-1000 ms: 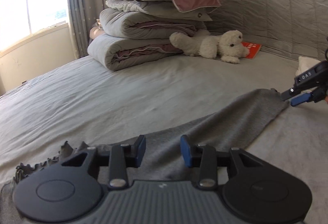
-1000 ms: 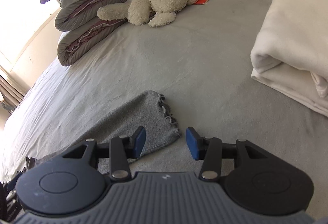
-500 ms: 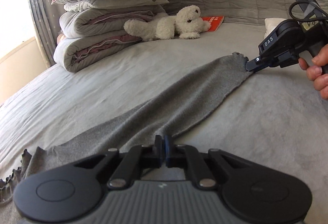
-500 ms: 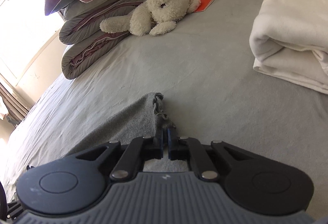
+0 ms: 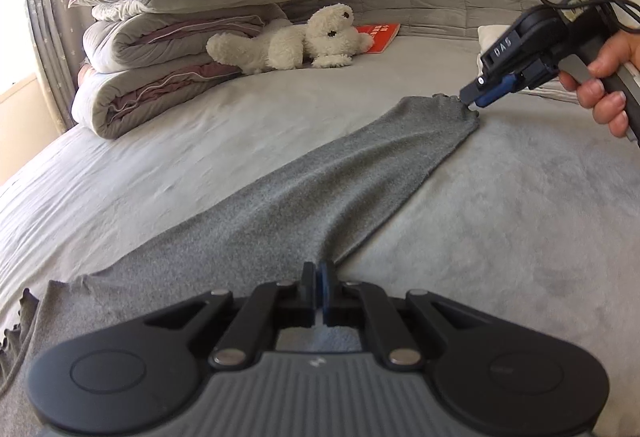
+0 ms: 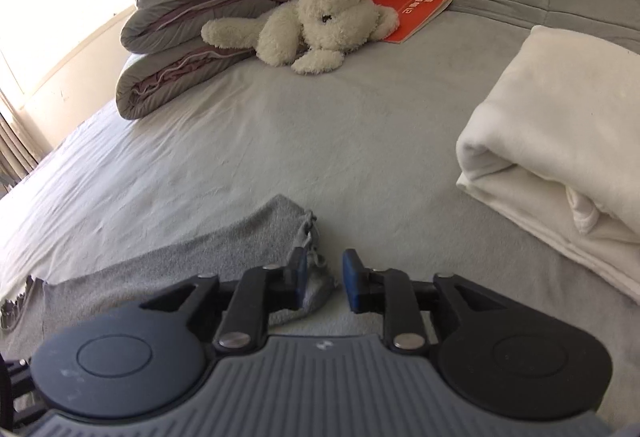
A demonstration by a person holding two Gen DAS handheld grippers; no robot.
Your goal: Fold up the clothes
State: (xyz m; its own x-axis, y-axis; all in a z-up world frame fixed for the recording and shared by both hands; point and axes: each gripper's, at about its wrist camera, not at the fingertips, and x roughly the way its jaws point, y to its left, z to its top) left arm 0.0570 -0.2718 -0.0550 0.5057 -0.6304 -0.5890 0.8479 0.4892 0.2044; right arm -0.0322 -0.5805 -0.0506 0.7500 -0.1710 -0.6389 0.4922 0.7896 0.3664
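A long grey knit garment (image 5: 320, 177) with frilled ends lies stretched flat across the grey bed (image 5: 520, 237). My left gripper (image 5: 320, 285) is shut on the garment's near edge, and the cloth puckers into its jaws. In the right wrist view the garment's frilled far corner (image 6: 312, 237) lies between the fingers of my right gripper (image 6: 324, 277). Those jaws are opening: the pads stand apart and do not pinch the cloth. The left wrist view shows a person's hand (image 5: 604, 85) holding the right gripper (image 5: 474, 103) at that corner.
Folded duvets and pillows (image 5: 168, 37) are stacked at the head of the bed on the left. A white plush dog (image 6: 320, 25) lies beside them on a red booklet (image 6: 416, 9). A folded cream blanket (image 6: 560, 141) sits to the right.
My left gripper moved down onto the garment and shut on its near edge. The right gripper shut on the frilled corner, then parted again, leaving the corner on the bed.
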